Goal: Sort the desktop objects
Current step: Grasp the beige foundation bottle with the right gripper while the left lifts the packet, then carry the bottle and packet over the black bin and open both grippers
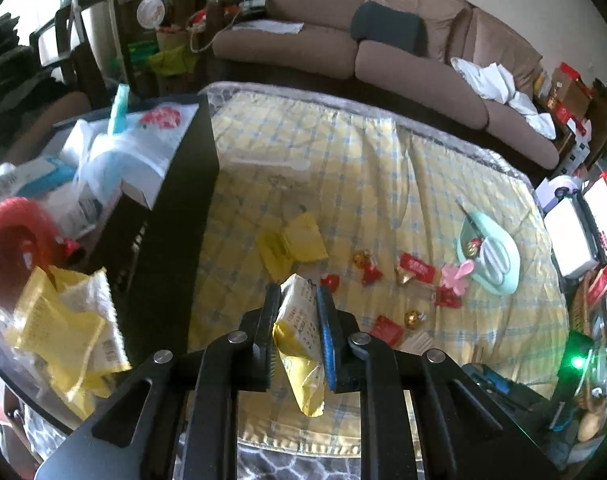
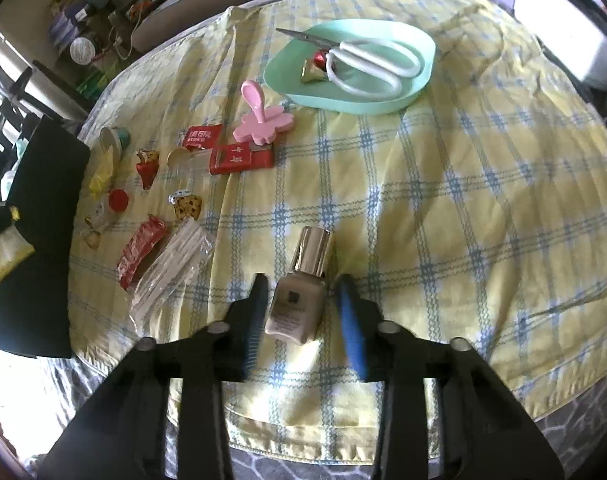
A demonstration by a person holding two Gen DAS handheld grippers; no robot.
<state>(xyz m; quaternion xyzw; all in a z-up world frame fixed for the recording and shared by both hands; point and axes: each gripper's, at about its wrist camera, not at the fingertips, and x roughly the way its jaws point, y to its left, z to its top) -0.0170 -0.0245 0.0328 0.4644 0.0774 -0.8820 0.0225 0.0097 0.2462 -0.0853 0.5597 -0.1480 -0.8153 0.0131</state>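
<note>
Left tool [image 1: 296, 308] clamped on yellow snack packet [image 1: 299, 344], held clear above the worktop [image 1: 383, 184]; packet upright between the fingers, lower end hanging below the pads. Ahead of left tool and slightly left: two more yellow packets [image 1: 291, 242] flat on the yellow checked cloth [image 1: 343, 152]. Ahead and right: scatter of small red and gold wrapped sweets [image 1: 417, 268], pink flower-shaped item [image 1: 457, 276], then mint green tray [image 1: 489, 252] farther right. Left of left tool: black box wall [image 1: 183, 200], with a pile of yellow packets [image 1: 59, 324] beyond it, plus red round object [image 1: 15, 236] and white bags. Right tool [image 2: 303, 296] pointing steeply down, fingers apart, straddling foundation bottle [image 2: 299, 296] lying on the cloth; gold cap [image 2: 314, 250] pointing away from tool. Gap visible between each pad and the bottle sides; no contact seen. Far ahead of right tool: mint tray carrying white-handled scissors [image 2: 367, 64] and one foil sweet [image 2: 317, 66]. Ahead-left of right tool: pink flower item, red packets [image 2: 239, 158], clear pack of white sticks [image 2: 175, 268], red wrapper [image 2: 141, 250] just beside it. Several small foil sweets further left, near the black box. Sofa [image 1: 383, 40] behind worktop in left wrist view.
</note>
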